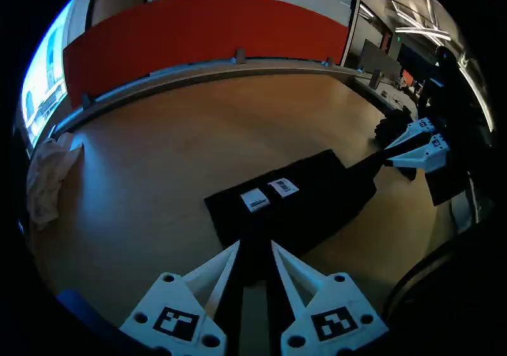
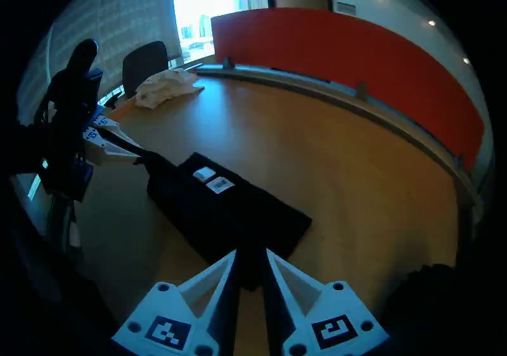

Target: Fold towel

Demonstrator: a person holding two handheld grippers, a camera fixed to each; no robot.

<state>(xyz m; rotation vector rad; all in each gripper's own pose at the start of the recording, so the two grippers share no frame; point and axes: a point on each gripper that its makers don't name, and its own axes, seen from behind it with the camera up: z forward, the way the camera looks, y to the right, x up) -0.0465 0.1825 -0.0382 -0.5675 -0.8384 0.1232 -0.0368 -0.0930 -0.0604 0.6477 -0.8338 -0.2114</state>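
Left gripper view: the wooden table (image 1: 158,147) has wide bare room to the left and ahead. Its far edge is a metal rail (image 1: 209,71) below a red partition (image 1: 209,33). The black towel (image 1: 310,197) lies flat, mid-table, running diagonally to the right. Two white labels (image 1: 269,193) sit on its top face. The left gripper (image 1: 256,249) has its fingers closed on the towel's near corner. The right gripper (image 1: 388,155) pinches the far end, which is pulled to a point. A white cloth (image 1: 47,178) is bunched at the table's left edge, well apart from the towel.

Right gripper view: bare table (image 2: 342,166) lies to the right and ahead, bounded by the same rail (image 2: 329,90) and partition (image 2: 355,58). The towel (image 2: 247,223) stretches from the right gripper (image 2: 251,259), clamped on the near corner, to the left gripper (image 2: 136,152) at far left, which grips the opposite end. The labels (image 2: 212,178) sit near that far end. The white cloth (image 2: 165,85) lies at the far table edge. A chair (image 2: 144,61) stands behind it, by the window (image 2: 203,14).
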